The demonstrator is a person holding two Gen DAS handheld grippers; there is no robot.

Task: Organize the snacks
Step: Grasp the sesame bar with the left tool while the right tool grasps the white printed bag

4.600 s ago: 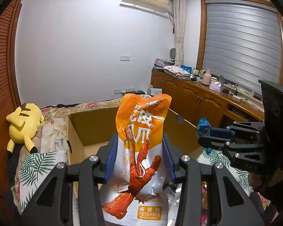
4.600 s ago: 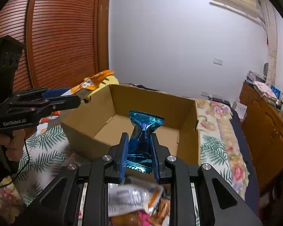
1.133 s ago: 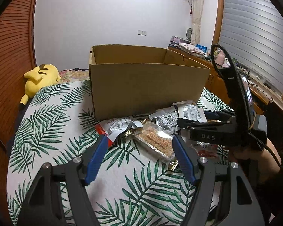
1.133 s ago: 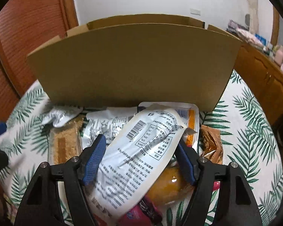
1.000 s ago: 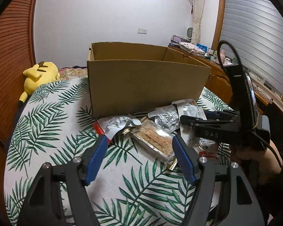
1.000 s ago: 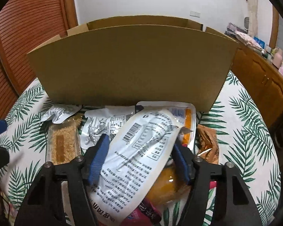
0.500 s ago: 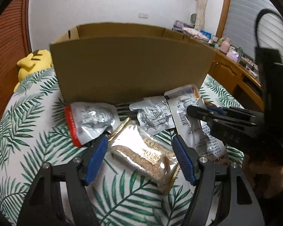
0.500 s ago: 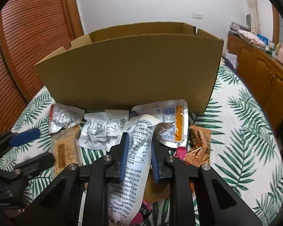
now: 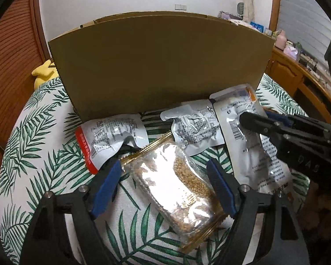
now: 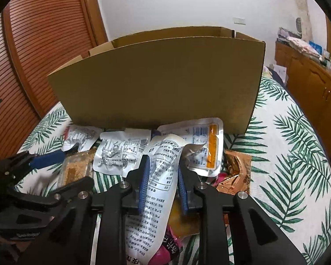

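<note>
An open cardboard box [image 9: 161,66] stands on the leaf-print cloth, also in the right wrist view [image 10: 156,84]. Snack packets lie in front of it. My left gripper [image 9: 165,172] is open, its blue pads on either side of a clear packet of golden grains [image 9: 178,185]. My right gripper [image 10: 162,172] is shut on a long white printed pouch [image 10: 158,176] and holds its upper end raised. The same pouch [image 9: 249,141] and the right gripper [image 9: 282,132] show in the left wrist view. The left gripper [image 10: 46,161] shows at the left of the right wrist view.
A silver packet with a red edge [image 9: 108,137], a crumpled silver packet [image 9: 196,128], a white packet with an orange stripe [image 10: 200,145], a brown packet [image 10: 236,170] and a pink one [image 10: 170,249] lie around. A yellow plush toy [image 9: 44,72] lies behind the box. Wooden cabinets [image 10: 309,75] stand at right.
My left gripper has dropped down over the grain packet, still open. My right gripper has closed on the white pouch and lifted it slightly.
</note>
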